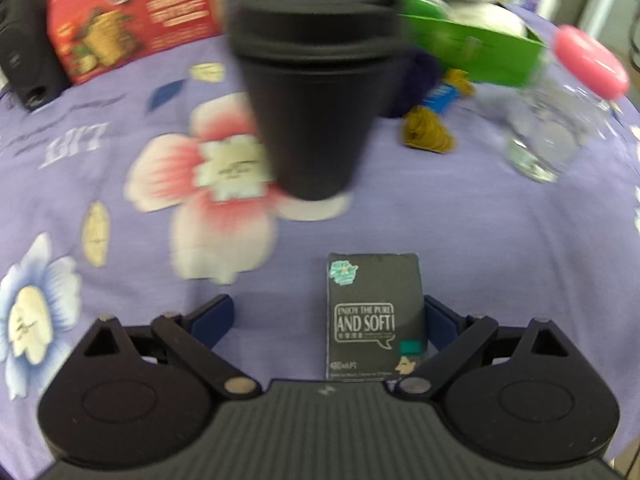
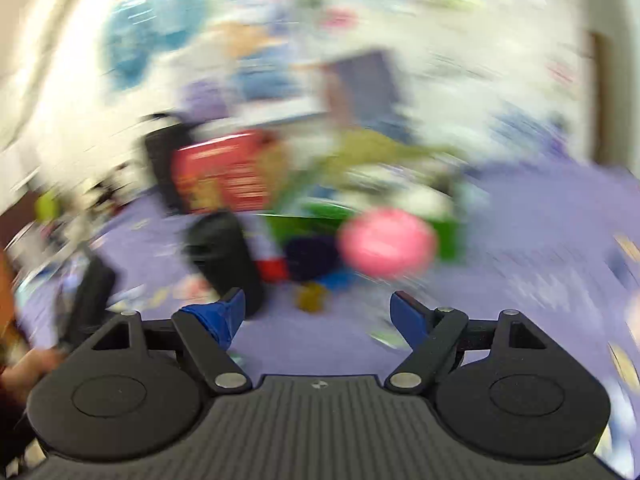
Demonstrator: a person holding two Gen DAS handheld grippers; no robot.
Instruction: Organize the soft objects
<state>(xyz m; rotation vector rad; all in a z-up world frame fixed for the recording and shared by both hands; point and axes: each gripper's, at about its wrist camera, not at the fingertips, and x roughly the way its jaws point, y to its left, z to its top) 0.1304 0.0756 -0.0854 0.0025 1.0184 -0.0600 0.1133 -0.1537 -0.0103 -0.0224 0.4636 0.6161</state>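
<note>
Stock on the purple flowered cloth (image 1: 440,216), left to right in the left wrist view: a dark device (image 1: 24,60) at the far left edge; a red printed carton (image 1: 132,20) standing at the far side; a black lidded cup (image 1: 312,92), upright, mid-cloth; a dark blue yarn ball (image 1: 416,80) just right of the cup; a mustard yarn skein (image 1: 428,132) with a blue band, lying near it; a green box (image 1: 476,52) behind, with something pale inside; a clear glass jar (image 1: 548,136) with a pink lid (image 1: 588,58), tilted, at the right. Nearest item: a black tissue pack (image 1: 374,316), lying flat, its long axis running near to far, printed face up, lettering reading upright from the near side. Left gripper (image 1: 326,320): fingers wide apart, the pack lying between them against the right-hand finger (image 1: 440,320), well apart from the left-hand finger; whether that finger touches it cannot be told; not gripped. Right gripper (image 2: 316,316): fingers wide apart, holding nothing; its view is heavily blurred, showing only the carton, cup, pink lid and green box as smears. Judged step: taking up the tissue pack, probably for the green box, the likely bin for soft goods. Handling advice: shift the left gripper rightward so the pack sits centred, close across its short width, press lightly since the pack will likely give, lift clear of the cup before carrying right and far.
</note>
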